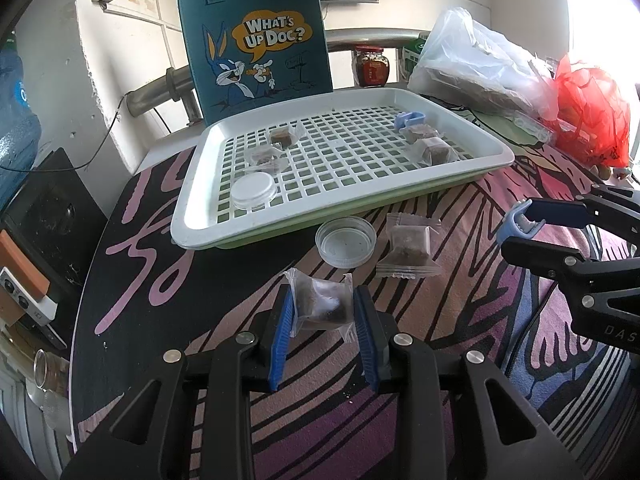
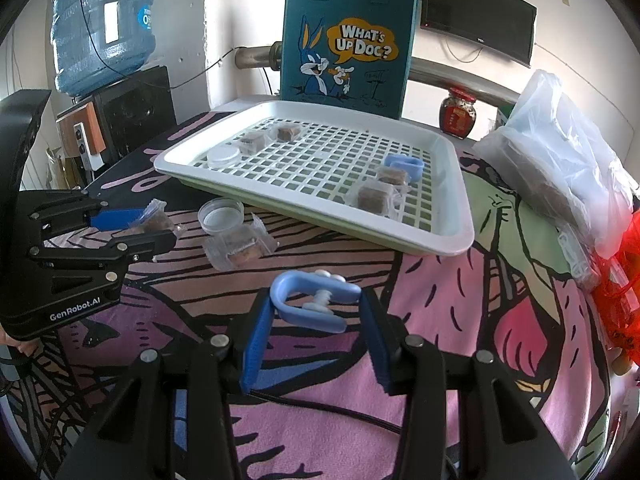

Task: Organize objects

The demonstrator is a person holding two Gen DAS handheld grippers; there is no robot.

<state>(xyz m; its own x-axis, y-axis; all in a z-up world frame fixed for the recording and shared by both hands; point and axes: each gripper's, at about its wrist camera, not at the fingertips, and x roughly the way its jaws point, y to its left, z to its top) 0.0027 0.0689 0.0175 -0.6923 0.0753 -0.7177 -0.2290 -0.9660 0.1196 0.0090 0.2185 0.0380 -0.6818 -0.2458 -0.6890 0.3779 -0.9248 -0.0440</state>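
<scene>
My left gripper [image 1: 322, 312] is shut on a clear-wrapped brown snack packet [image 1: 320, 306] just above the patterned cloth; it also shows in the right wrist view [image 2: 154, 222]. My right gripper [image 2: 316, 308] is shut on a light blue clip [image 2: 316, 304], also seen in the left wrist view [image 1: 518, 224]. The white slotted tray [image 1: 496, 152] holds several snack packets, a white lid [image 1: 254, 190] and another blue clip [image 1: 408, 119]. In front of the tray lie a clear lid [image 1: 346, 242] and one more packet [image 1: 408, 246].
A teal "What's Up Doc?" tote bag [image 1: 256, 44] stands behind the tray. A red-labelled jar [image 1: 370, 66], a clear plastic bag [image 1: 472, 64] and a red bag [image 1: 588, 108] sit at the right. A water jug [image 2: 104, 24] and speaker [image 2: 132, 112] stand at the left.
</scene>
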